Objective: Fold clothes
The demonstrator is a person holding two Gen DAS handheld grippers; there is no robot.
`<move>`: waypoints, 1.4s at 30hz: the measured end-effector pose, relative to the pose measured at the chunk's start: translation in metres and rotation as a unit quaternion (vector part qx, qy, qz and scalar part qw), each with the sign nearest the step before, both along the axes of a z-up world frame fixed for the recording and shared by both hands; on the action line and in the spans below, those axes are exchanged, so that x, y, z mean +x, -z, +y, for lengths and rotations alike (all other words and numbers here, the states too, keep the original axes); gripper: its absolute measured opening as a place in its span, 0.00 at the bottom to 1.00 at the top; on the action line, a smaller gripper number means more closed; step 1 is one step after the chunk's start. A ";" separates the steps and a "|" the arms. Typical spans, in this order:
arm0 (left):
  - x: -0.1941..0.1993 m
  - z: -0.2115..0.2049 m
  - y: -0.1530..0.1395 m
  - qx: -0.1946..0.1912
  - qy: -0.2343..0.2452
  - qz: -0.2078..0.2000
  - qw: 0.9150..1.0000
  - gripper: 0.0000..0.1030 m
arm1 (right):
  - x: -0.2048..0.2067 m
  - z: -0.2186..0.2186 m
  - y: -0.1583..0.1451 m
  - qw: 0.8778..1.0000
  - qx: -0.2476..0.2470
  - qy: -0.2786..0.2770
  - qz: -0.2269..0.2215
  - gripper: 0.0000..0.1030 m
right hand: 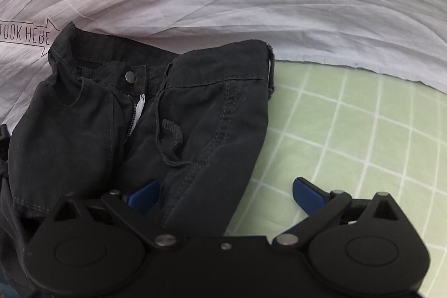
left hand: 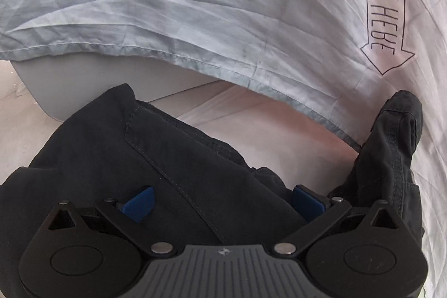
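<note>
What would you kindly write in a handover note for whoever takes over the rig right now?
Left gripper: open, dark fabric of the black trousers lying between its blue fingers, not clamped.
Right gripper: open, straddling the trousers' right edge.
Trousers: bunched, waistband away from the grippers, fly unzipped, lying partly on the white sheet and partly on the green checked cover.
Done: no neat fold visible yet.
Left: flatten the trousers, then fold them.
</note>
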State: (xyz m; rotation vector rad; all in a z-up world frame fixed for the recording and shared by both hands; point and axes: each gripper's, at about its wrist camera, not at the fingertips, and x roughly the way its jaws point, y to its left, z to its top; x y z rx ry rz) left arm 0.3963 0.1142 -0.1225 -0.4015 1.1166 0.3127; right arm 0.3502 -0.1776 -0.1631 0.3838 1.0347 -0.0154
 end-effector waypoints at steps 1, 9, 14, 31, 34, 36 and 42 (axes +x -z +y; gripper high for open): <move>-0.001 -0.001 0.000 0.003 -0.002 -0.002 1.000 1.00 | 0.002 0.003 0.000 1.000 -0.004 -0.006 0.000 1.00; -0.012 0.019 0.008 -0.058 -0.025 -0.002 0.998 0.95 | -0.001 0.005 -0.004 0.998 0.048 -0.021 -0.016 0.40; -0.029 0.017 -0.007 -0.071 -0.030 -0.015 0.997 0.54 | -0.018 0.007 -0.018 0.996 0.061 -0.031 -0.052 0.15; -0.162 -0.054 -0.096 -0.076 0.119 -0.099 0.985 0.16 | -0.233 -0.066 -0.098 0.984 -0.034 0.088 -0.153 0.09; -0.185 -0.069 -0.108 -0.085 0.150 -0.111 0.979 0.16 | -0.287 -0.096 -0.102 0.979 -0.039 0.127 -0.155 0.09; -0.205 -0.079 -0.115 -0.088 0.176 -0.117 0.973 0.16 | -0.323 -0.113 -0.105 0.974 -0.041 0.153 -0.160 0.09; -0.266 -0.149 -0.130 -0.095 0.248 -0.134 0.955 0.16 | -0.413 -0.159 -0.115 0.959 -0.054 0.222 -0.166 0.09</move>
